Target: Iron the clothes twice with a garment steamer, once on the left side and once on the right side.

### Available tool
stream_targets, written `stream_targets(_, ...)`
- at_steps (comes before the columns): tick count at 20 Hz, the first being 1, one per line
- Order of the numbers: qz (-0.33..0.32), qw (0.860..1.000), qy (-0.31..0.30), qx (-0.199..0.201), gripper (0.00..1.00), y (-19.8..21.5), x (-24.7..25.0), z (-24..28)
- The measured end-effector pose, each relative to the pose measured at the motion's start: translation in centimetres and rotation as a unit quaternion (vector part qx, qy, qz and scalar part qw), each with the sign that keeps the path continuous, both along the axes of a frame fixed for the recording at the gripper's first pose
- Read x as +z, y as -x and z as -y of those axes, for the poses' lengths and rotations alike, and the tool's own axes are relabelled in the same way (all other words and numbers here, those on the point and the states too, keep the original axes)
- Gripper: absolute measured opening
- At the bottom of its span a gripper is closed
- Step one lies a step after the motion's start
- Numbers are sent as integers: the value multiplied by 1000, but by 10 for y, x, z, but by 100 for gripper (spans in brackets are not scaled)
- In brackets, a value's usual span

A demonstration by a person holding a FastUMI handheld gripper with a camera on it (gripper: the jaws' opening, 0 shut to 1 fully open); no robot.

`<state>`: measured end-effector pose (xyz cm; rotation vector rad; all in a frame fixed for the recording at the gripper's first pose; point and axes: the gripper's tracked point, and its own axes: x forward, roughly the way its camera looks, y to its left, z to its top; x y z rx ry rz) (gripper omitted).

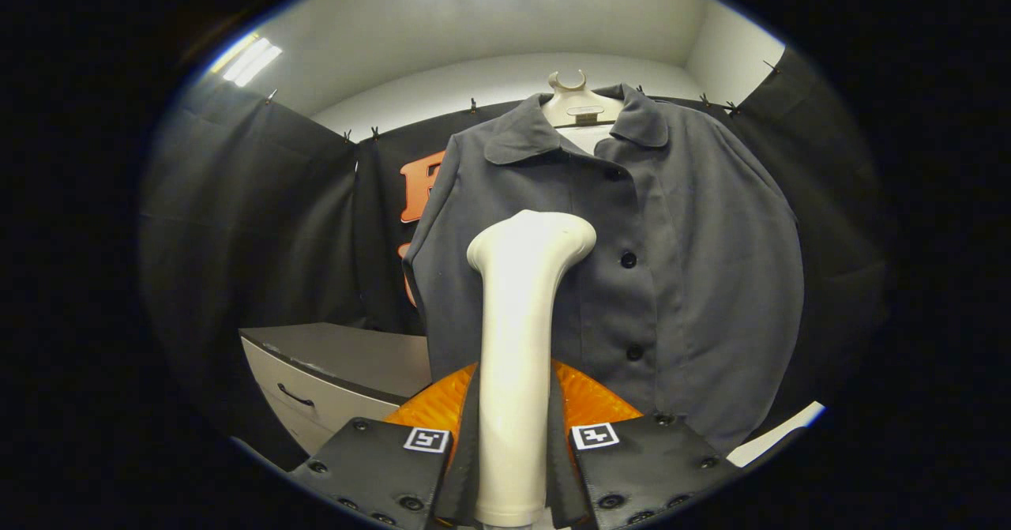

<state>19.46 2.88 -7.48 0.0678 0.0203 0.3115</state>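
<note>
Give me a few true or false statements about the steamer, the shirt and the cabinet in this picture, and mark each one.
1. The gripper has both fingers pressed on the white garment steamer. True.
2. The grey shirt lies folded on the cabinet. False: it hangs on a hanger against the booth wall.
3. The steamer's head is up at the shirt's chest, beside the button placket. True.
4. The cabinet stands beyond the shirt's right side as seen here. False: it stands on the other side, beside the shirt's lower edge.
5. The shirt's front is unbuttoned and wide open. False: it is buttoned shut below the collar.
</note>
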Motion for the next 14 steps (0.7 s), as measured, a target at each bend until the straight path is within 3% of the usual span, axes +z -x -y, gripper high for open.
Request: stream_targets(14,-71,997,18,-14,42,44,-87,13)
